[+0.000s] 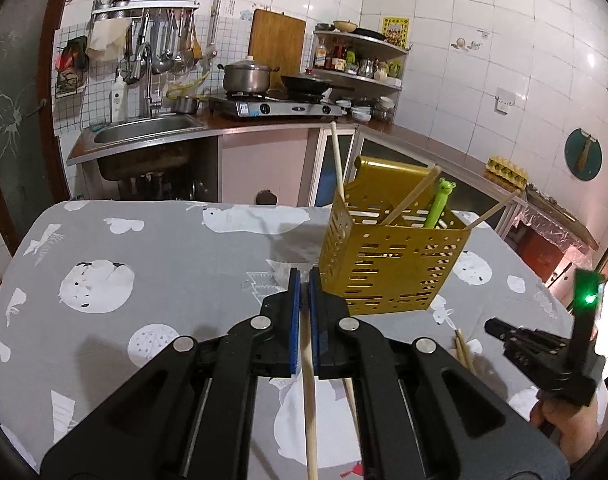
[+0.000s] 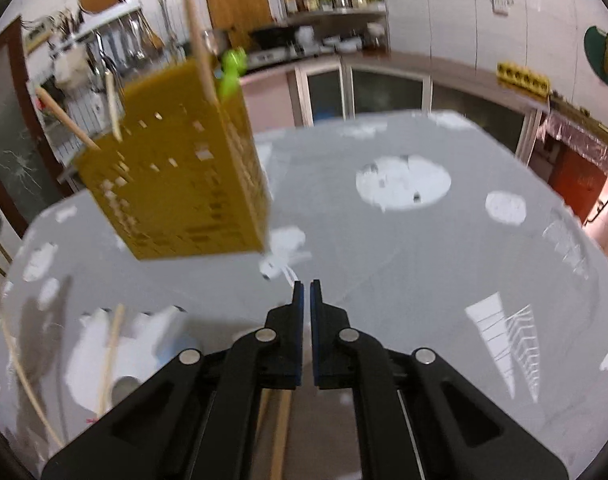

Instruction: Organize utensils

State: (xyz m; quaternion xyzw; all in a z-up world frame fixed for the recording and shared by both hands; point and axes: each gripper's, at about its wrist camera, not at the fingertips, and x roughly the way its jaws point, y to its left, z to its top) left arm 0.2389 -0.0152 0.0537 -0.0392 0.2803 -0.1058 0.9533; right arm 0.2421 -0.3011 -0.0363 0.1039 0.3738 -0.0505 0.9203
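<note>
Your left gripper (image 1: 304, 280) is closed on a single pale wooden chopstick (image 1: 309, 392), which runs back from between the blue pads toward the bottom of the left wrist view, above a table draped in a grey cloth printed with white animals (image 1: 152, 248). Just ahead and to the right of that gripper stands the gold perforated metal utensil holder (image 1: 388, 264), upright on the cloth, with three more wooden chopsticks (image 1: 410, 202) and a green frog-topped plastic utensil (image 1: 440, 204) leaning inside it. More loose chopsticks (image 1: 464, 350) lie on the cloth near the holder's base. Your right gripper (image 2: 304, 286) has its jaws drawn together with nothing between the pads; the right wrist view is blurred, with the gold holder up and to its left. Your hand (image 1: 560, 416) shows at the lower right edge of the left wrist view, under the right gripper's black body.
</note>
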